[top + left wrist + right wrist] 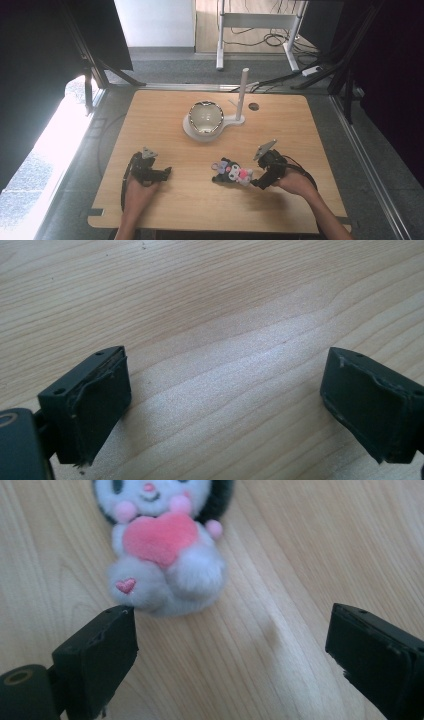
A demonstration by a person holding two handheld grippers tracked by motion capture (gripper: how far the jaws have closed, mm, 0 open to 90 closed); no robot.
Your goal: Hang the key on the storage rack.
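Plush toy (162,550) lies on the wooden table (300,130), just beyond the right gripper (230,645), jaws wide, nothing between. Left gripper (225,405), well apart, also wide.

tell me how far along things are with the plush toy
Done: nothing visibly; the plush toy lies flat on the table. In hand: the right gripper sits open just short of the toy, not touching. The left gripper is open over bare wood. Left: grasping and moving it.
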